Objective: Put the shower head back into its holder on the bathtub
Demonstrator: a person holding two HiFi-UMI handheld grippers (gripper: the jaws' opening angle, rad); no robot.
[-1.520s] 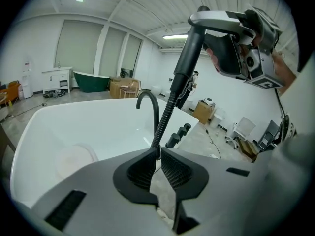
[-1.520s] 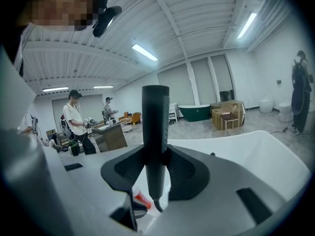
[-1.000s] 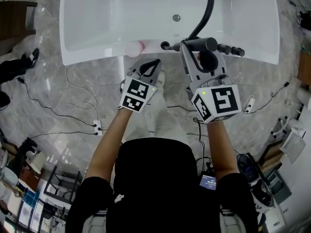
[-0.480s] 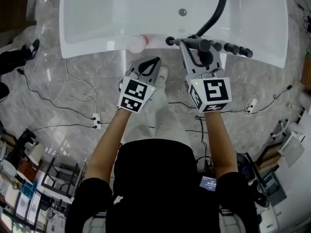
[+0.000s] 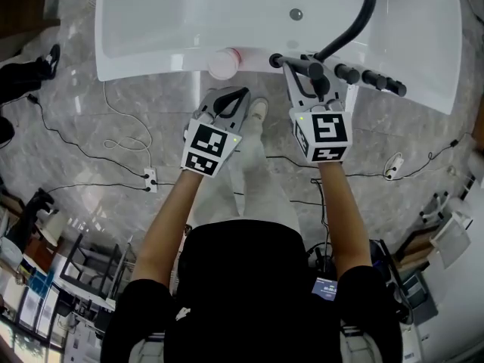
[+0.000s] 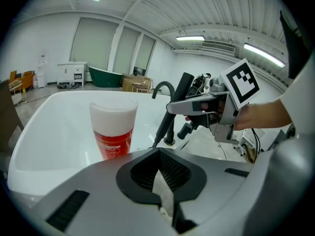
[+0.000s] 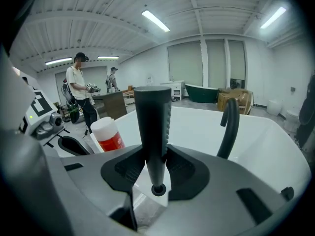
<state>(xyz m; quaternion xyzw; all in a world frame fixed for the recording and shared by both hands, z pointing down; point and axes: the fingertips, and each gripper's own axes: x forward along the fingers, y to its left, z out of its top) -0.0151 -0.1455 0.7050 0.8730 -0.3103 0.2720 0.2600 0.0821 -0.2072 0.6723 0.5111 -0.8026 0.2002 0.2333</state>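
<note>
Two claws — left claw (image 5: 229,101) closed, empty; right claw (image 5: 311,77) around one shower head (image 7: 152,117)

My right tongs (image 7: 156,162) are clamped on the shower head (image 7: 152,117). It is a dark grey, nearly black wand, broad at one end and tapering to a thin tip with a round cap. Seen from above, it lies crosswise at the near rim of the bathtub (image 5: 151,65), a plain white tub. I cannot tell whether it touches the rim. Just beside it on that rim is a row of black fittings (image 5: 370,79). I cannot make out which one is the holder.
</note>
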